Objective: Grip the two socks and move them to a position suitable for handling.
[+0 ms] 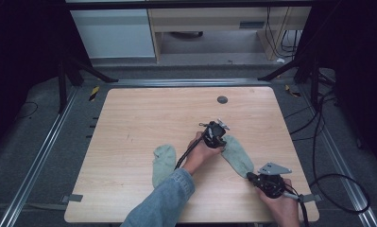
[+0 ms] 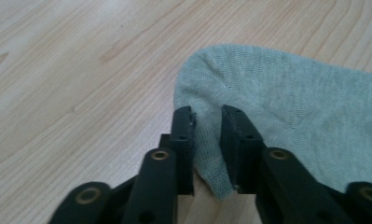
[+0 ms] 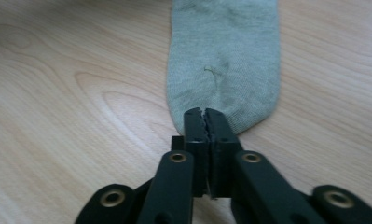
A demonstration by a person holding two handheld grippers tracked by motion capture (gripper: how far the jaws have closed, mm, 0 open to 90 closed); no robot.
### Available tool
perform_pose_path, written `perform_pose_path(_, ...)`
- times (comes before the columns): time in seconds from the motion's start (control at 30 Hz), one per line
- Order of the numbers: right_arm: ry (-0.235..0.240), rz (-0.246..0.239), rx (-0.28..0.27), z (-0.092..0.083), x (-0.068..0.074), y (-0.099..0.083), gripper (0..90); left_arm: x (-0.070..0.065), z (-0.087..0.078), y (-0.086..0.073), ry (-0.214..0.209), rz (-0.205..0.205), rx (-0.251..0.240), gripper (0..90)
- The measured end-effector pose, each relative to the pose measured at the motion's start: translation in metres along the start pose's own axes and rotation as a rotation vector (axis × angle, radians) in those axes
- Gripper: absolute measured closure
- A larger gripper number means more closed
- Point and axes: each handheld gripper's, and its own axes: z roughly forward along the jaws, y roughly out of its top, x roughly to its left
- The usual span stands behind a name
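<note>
L gripper (image 2: pixel 207 122): black two-jaw tool, jaws clamped on a raised fold of cloth at one end of the pale green knitted sock (image 2: pixel 286 107); fold stands up between the pads, rest of that end lies flat on the wood.
L gripper, high view (image 1: pixel 216 134): sits over the far end of the same sock (image 1: pixel 237 155), hand (image 1: pixel 202 153) behind it, blue denim sleeve (image 1: pixel 165 203) running in from the bottom edge.
R gripper (image 3: pixel 203 116): black two-jaw tool, jaws pressed together w/ the sock's edge (image 3: pixel 223 65) pinched at the tips; only a thin bit of cloth caught, sock runs straight away from the jaws.
R gripper, high view (image 1: pixel 250 176): at the near end of the sock, grey three-cornered plate on top, hand (image 1: pixel 283 205) near the table's near-right corner.
Held sock: stretched flat btw the two grippers, lying at a slant, right of centre on the light wooden table (image 1: pixel 143 118), near half.
Second sock (image 1: pixel 163 163): same pale green knit, lies flat well left of the held sock, just beside the denim sleeve, untouched by either tool.
Dark round disc (image 1: pixel 222 99): on the table, beyond the held sock, near the far edge.
Surround: grey floor and metal rails around the table.
</note>
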Motion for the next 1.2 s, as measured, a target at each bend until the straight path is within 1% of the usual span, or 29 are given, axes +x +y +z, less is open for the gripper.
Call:
perform_pose_path(0.03,0.009,0.002,0.003,0.000,0.002,0.000,90.0,0.000,-0.002,-0.002,-0.002,0.009,0.004,79.5)
perform_pose_path(0.13,0.040,-0.008,0.012,0.001,0.010,0.002,90.0,0.001,-0.006,-0.007,-0.005,0.011,0.005,83.4)
perform_pose_path(0.17,0.040,-0.008,0.012,0.001,0.010,0.002,90.0,0.001,-0.006,-0.007,-0.005,0.011,0.005,83.7)
perform_pose_path(0.2,0.067,-0.018,0.017,0.003,0.019,0.004,90.0,0.002,-0.010,-0.012,-0.006,0.010,0.009,84.0)
perform_pose_path(0.27,0.094,-0.025,0.024,0.003,0.028,0.005,90.0,0.004,-0.015,-0.018,-0.004,0.009,0.008,84.4)
perform_pose_path(0.33,0.116,-0.053,0.028,0.005,0.037,0.007,90.0,0.008,-0.020,-0.025,-0.005,0.003,0.010,84.5)
perform_pose_path(0.37,0.114,-0.060,0.026,0.005,0.040,0.008,90.0,0.010,-0.022,-0.027,-0.007,-0.001,0.013,84.7)
perform_pose_path(0.43,0.101,-0.059,-0.003,0.001,0.039,0.010,88.5,0.013,-0.025,-0.031,-0.003,-0.003,0.013,84.7)
perform_pose_path(0.5,0.064,-0.051,-0.027,-0.005,0.032,0.010,81.8,0.016,-0.027,-0.033,-0.002,0.003,0.020,84.9)
perform_pose_path(0.57,0.028,-0.036,-0.036,-0.008,0.023,0.009,74.5,0.017,-0.028,-0.033,-0.005,0.009,0.018,84.8)
perform_pose_path(0.6,0.019,-0.025,-0.037,-0.008,0.021,0.008,70.3,0.018,-0.027,-0.033,-0.004,0.012,0.011,85.0)
perform_pose_path(0.63,0.011,-0.025,-0.039,-0.006,0.019,0.008,67.8,0.019,-0.026,-0.033,-0.004,0.014,0.006,84.9)
perform_pose_path(0.7,0.013,-0.021,-0.037,-0.003,0.018,0.009,62.8,0.020,-0.024,-0.032,-0.008,0.017,-0.008,84.7)
perform_pose_path(0.77,0.021,-0.026,-0.033,0.002,0.021,0.011,58.6,0.021,-0.022,-0.031,-0.015,0.019,-0.022,84.7)
perform_pose_path(0.87,0.029,-0.039,-0.027,0.010,0.026,0.014,54.0,0.022,-0.020,-0.029,-0.026,0.022,-0.026,84.8)
perform_pose_path(0.9,0.028,-0.044,-0.023,0.012,0.028,0.016,54.5,0.022,-0.020,-0.029,-0.030,0.020,-0.030,84.8)
perform_pose_path(1.0,0.025,-0.059,-0.006,0.019,0.030,0.017,62.1,0.024,-0.019,-0.030,-0.046,0.010,-0.035,85.0)
perform_pose_path(1.07,0.031,-0.053,-0.011,0.022,0.030,0.018,69.7,0.026,-0.019,-0.030,-0.053,0.005,-0.039,85.2)
perform_pose_path(1.13,0.040,-0.055,-0.011,0.023,0.030,0.019,79.4,0.026,-0.019,-0.031,-0.058,0.001,-0.040,85.2)
perform_pose_path(1.17,0.048,-0.048,-0.013,0.024,0.031,0.020,81.4,0.026,-0.019,-0.031,-0.059,0.001,-0.040,85.2)
perform_pose_path(1.2,0.045,-0.055,-0.013,0.024,0.031,0.020,82.7,0.026,-0.019,-0.030,-0.057,0.005,-0.040,85.2)
